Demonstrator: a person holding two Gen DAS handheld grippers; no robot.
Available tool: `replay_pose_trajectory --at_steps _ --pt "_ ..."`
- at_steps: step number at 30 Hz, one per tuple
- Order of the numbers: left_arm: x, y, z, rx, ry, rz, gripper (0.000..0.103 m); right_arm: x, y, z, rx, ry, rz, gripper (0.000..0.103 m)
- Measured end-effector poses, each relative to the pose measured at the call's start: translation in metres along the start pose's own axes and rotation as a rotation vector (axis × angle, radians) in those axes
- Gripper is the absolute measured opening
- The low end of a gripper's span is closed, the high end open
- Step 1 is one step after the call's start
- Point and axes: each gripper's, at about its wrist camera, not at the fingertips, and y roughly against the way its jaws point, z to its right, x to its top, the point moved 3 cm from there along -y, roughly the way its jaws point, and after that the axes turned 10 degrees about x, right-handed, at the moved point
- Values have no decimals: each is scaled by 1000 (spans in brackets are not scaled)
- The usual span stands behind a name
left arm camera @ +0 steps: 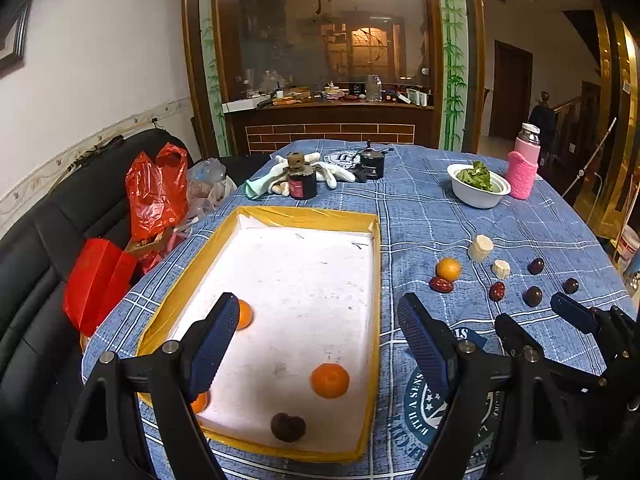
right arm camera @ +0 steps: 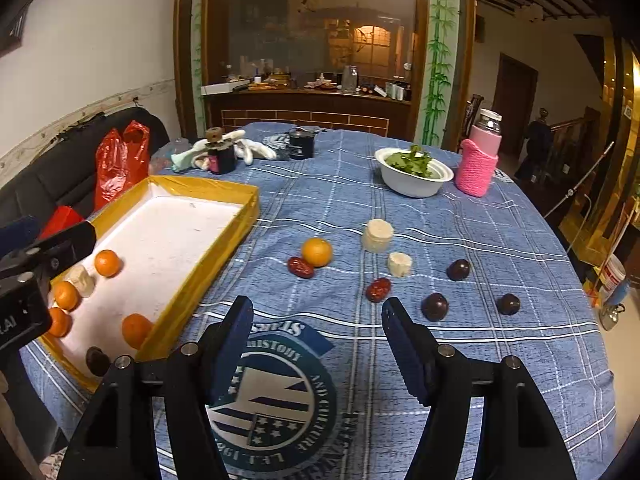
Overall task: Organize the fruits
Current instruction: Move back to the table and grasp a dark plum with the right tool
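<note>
Claws both gaping, empty: left claw (left arm camera: 316,316) hovering over tray (left arm camera: 378,280), right claw (right arm camera: 318,316) over tabletop (right arm camera: 480,360). Fruit sitting split between tray and cloth; orange (right arm camera: 316,252) touching date (right arm camera: 301,267), risking nudging both, rolling off.

At the far end of the blue checked tablecloth (right arm camera: 460,240) stands a white bowl (right arm camera: 414,184) of green leaves, and just right of that bowl a flask in a pink knitted sleeve (right arm camera: 478,166). Well left of the bowl lie white gloves (right arm camera: 252,148) between two dark canisters (right arm camera: 221,158) — beyond them, off the cloth's edge, red plastic bags (right arm camera: 120,162) on a black sofa (left arm camera: 36,248).
</note>
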Motion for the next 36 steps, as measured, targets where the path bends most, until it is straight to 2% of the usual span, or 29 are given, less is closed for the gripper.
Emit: replay_pose_trajectory --at_steps 10,13,15,17,19,20,21,23,25,27,30,34,36 --pt "-1 -8 24 -14 -34 -20 81 -6 -10 22 -9 -38 -29 73" --pt "-2 -13 32 -39 -40 -37 81 -9 -15 26 -12 -39 -45 73" --pt "-2 -17 36 -68 -39 -50 81 -7 -18 36 -21 -30 -59 71" --pt "-2 -21 37 -92 -28 -64 81 0 -14 68 -64 -72 -42 70" --pt "-3 -27 37 -101 -13 -76 81 4 -10 105 -96 -139 -38 60" --pt "-3 -32 37 -105 -5 -84 81 4 -11 126 -100 -178 -54 48" --pt "-3 -36 39 -112 -1 -92 81 4 -14 145 -92 -217 -77 35" --pt "-3 -42 46 -132 -5 -103 81 2 -22 167 -48 -271 -115 28" --pt "-2 -44 55 -157 -25 -104 81 -2 -35 179 37 -309 -138 28" --pt "-1 -45 69 -196 -59 -103 80 -5 -49 178 84 -315 -156 28" --pt "0 -47 91 -253 -119 -109 69 -6 -73 170 135 -298 -173 28" --pt "0 -54 119 -300 -175 -123 62 0 -82 161 175 -254 -145 29" --pt "0 -63 134 -321 -190 -145 61 -2 -88 158 213 -247 -150 34"
